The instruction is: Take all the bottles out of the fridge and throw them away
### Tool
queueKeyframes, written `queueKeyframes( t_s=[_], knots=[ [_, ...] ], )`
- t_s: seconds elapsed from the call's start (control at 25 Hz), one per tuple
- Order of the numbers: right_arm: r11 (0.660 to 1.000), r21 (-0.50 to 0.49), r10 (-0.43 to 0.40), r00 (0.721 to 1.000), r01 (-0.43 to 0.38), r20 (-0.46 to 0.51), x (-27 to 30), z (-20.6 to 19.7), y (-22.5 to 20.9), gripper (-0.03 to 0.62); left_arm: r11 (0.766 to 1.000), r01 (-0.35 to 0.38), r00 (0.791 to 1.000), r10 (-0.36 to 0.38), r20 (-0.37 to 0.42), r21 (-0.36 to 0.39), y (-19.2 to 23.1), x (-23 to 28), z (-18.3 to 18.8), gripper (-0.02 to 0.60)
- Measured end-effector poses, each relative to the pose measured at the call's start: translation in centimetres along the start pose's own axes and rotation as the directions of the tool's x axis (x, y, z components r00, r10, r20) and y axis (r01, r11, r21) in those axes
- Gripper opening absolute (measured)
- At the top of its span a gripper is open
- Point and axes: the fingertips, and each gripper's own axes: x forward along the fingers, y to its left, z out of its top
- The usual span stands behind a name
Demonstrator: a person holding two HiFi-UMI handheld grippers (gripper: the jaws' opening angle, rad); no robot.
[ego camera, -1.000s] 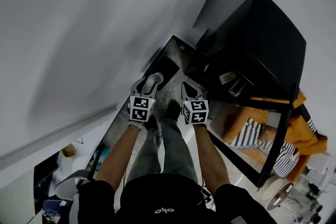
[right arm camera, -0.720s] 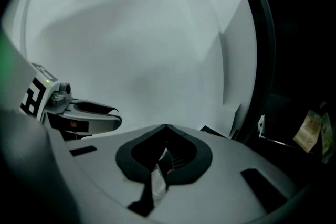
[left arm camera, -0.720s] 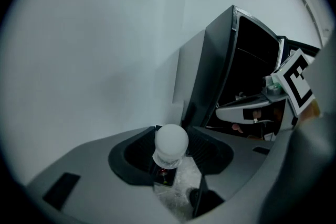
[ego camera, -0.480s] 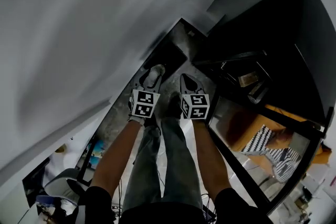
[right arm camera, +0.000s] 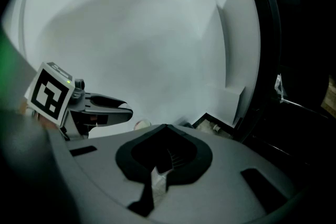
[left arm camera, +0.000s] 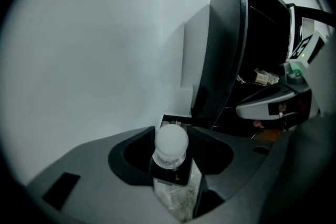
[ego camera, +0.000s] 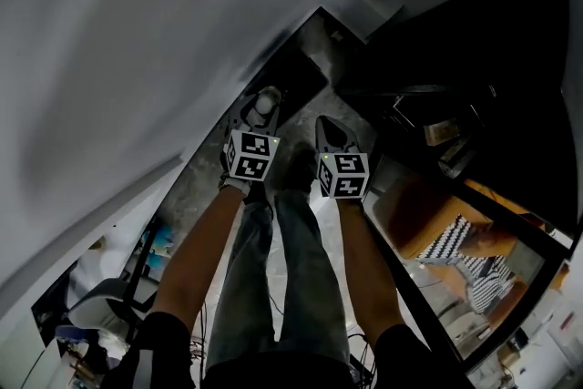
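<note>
Left gripper (ego camera: pixel 258 116) jaws clamp the bottle (left arm camera: pixel 171 145), right gripper (ego camera: pixel 330 132) jaws meet empty: carry it steadily from the fridge (ego camera: pixel 474 59) at 2 o'clock.

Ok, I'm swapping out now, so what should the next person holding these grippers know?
Left gripper: jaws closed on a white-capped bottle.
Right gripper: jaws shut, empty.
Fridge stands open on the right; whether more bottles remain inside cannot be told.
Done: one bottle out.
To do: bin it, then check the shelves.
</note>
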Motion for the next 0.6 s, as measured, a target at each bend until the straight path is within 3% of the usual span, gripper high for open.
queueKeyframes(
  t_s=[0.36, 0.6],
  knots=[
    [1.0, 0.002, -0.002, 1.0, 0.002, -0.009, 0.1, 0.4, -0.8, 0.008, 0.999, 0.013, 1.0, -0.012, -0.029, 0.031, 0.4, 1.5, -0.8, 0.212],
    [0.999, 0.012, -0.032, 0.999, 0.032, 0.001, -2.8, 1.2, 0.0, 0.008, 1.0, 0.026, 0.999, -0.026, 0.019, -0.015, -0.7, -2.5, 0.6, 0.204]
  ],
)
